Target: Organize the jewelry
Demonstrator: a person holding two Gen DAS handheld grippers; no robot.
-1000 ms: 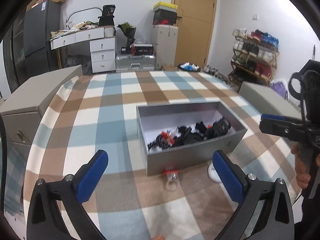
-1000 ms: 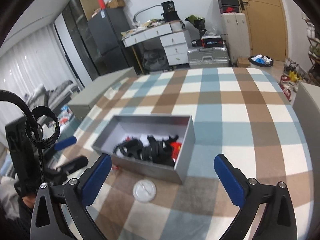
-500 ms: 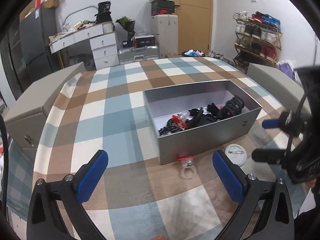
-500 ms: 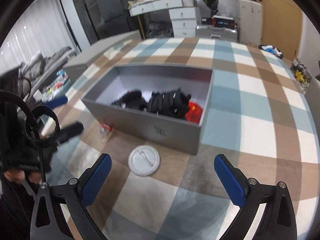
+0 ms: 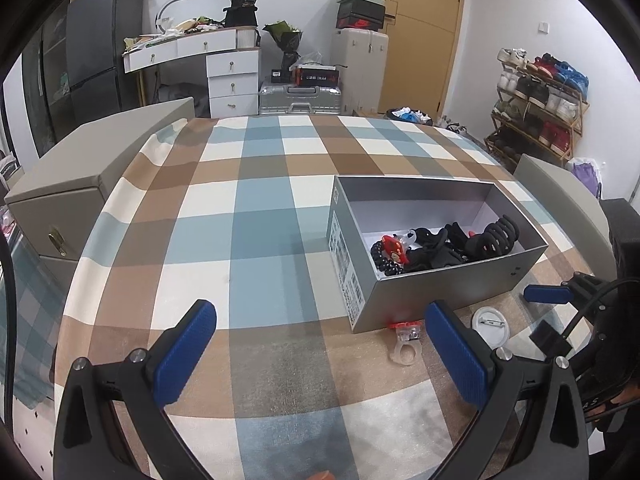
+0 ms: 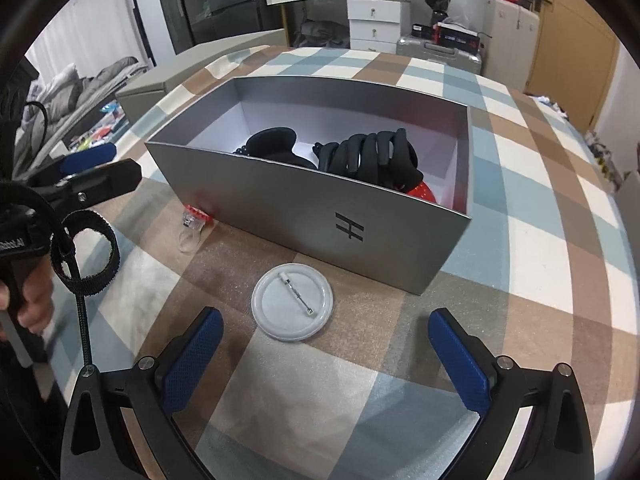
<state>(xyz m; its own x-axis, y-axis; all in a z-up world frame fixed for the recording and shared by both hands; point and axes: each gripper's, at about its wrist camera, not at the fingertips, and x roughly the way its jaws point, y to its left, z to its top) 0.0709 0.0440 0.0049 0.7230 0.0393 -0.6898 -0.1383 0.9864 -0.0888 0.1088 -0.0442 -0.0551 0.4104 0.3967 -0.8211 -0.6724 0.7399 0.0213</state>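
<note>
A grey open box (image 6: 312, 204) (image 5: 460, 280) sits on the checked tablecloth, holding black hair claws (image 6: 370, 156) (image 5: 492, 236), black beads and a red piece (image 5: 394, 248). A round white pin badge (image 6: 292, 306) (image 5: 490, 325) lies face down in front of the box. A clear plastic ring with a red top (image 5: 406, 340) (image 6: 194, 224) lies beside it. My right gripper (image 6: 326, 364) is open, just short of the badge. My left gripper (image 5: 320, 354) is open and holds nothing, with the ring near its right finger.
The checked table (image 5: 260, 220) stretches far and left of the box. Grey cabinets (image 5: 56, 196) flank it. A white desk (image 5: 224, 68), a metal case (image 5: 300, 98), a shoe rack (image 5: 536, 96) and a door stand beyond. A hand (image 6: 34, 304) grips the left tool.
The right gripper has dropped and moved closer to the box and badge. The left gripper has swung left, so the box and ring now sit further right in its view.
</note>
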